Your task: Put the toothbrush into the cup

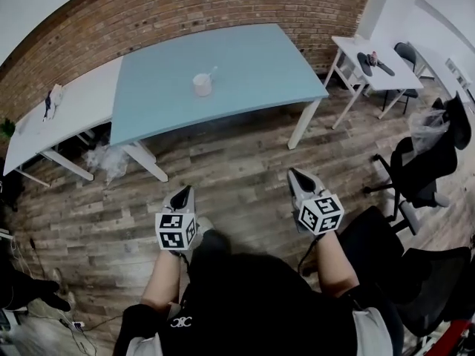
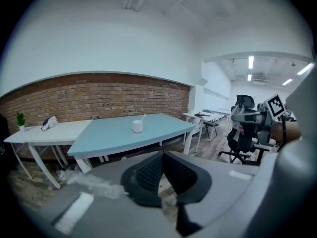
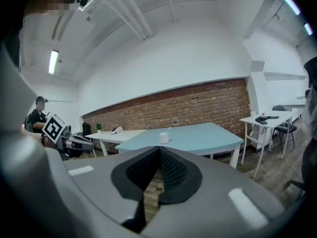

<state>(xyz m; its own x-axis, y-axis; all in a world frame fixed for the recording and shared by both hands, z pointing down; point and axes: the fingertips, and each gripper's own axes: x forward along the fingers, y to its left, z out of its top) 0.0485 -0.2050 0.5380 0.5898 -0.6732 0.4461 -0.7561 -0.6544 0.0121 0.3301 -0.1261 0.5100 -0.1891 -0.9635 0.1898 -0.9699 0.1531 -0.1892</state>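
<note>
A white cup (image 1: 202, 84) stands near the middle of the light-blue table (image 1: 260, 65), and a white toothbrush (image 1: 212, 73) leans out of it to the right. Both grippers hang over the wooden floor, well short of the table. My left gripper (image 1: 187, 191) is shut with nothing between its tips. My right gripper (image 1: 295, 173) is shut and empty too. In the left gripper view the cup (image 2: 137, 127) and toothbrush (image 2: 143, 117) appear far beyond the closed left gripper (image 2: 163, 153). The right gripper view shows the cup (image 3: 164, 138) beyond the closed right gripper (image 3: 159, 148).
A white table (image 1: 67, 110) adjoins the blue one on the left, with a small object (image 1: 52, 99) on it. Another white table (image 1: 371, 65) with dark items stands at the right. Black office chairs (image 1: 419, 173) crowd the right side. A brick wall (image 1: 185, 10) runs behind.
</note>
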